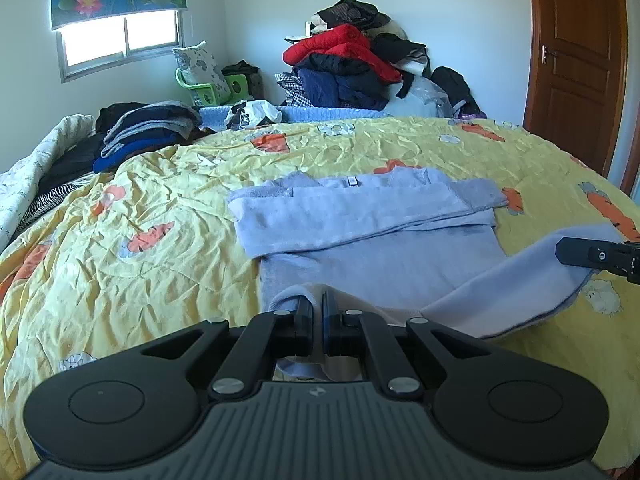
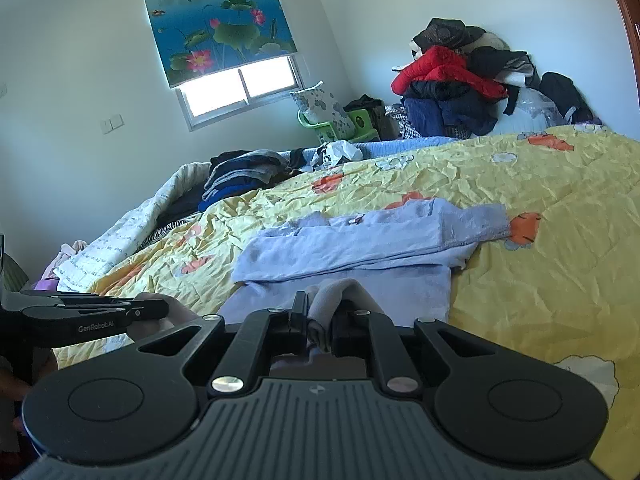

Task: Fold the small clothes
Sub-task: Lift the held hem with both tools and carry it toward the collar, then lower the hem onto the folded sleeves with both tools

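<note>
A light blue long-sleeved garment (image 1: 380, 240) lies on the yellow bedspread (image 1: 120, 260), its sleeves folded across the chest. My left gripper (image 1: 317, 301) is shut on the near hem at the garment's left corner. The hem's right corner is lifted off the bed, with my right gripper (image 1: 565, 251) at the frame's right edge holding it. In the right wrist view the garment (image 2: 360, 240) spreads ahead, and my right gripper (image 2: 322, 312) is shut on a bunched fold of the hem. My left gripper (image 2: 162, 309) shows at the left, level with it.
A stack of folded dark clothes (image 1: 148, 130) sits at the bed's far left beside a white quilt (image 1: 28, 176). A tall heap of jackets (image 1: 352, 68) stands behind the bed. A wooden door (image 1: 576, 60) is at the right, a green chair (image 1: 212, 92) under the window.
</note>
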Tool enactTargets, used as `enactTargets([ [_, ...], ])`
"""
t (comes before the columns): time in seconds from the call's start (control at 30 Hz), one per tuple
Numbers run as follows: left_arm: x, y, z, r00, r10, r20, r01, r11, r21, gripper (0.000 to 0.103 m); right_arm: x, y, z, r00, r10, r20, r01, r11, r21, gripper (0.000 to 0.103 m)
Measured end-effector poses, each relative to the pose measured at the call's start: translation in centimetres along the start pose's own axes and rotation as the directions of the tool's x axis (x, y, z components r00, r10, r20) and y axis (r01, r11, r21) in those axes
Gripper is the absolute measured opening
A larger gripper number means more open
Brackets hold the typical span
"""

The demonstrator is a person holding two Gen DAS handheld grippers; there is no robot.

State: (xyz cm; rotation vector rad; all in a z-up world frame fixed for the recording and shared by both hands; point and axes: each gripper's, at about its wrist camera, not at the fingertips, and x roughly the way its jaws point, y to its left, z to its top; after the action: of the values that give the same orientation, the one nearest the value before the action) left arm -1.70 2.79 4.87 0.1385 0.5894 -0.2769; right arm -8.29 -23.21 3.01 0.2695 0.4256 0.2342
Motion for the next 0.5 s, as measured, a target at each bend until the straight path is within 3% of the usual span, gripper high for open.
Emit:
enactTargets([
  [0.5, 1.6, 0.5, 1.6, 0.997, 0.045, 0.061, -0.042, 0.998, -0.046, 0.004, 2.2, -1.1, 1.2, 1.0, -0.007, 0.009, 0.007, 1.0, 0.014, 0.015],
])
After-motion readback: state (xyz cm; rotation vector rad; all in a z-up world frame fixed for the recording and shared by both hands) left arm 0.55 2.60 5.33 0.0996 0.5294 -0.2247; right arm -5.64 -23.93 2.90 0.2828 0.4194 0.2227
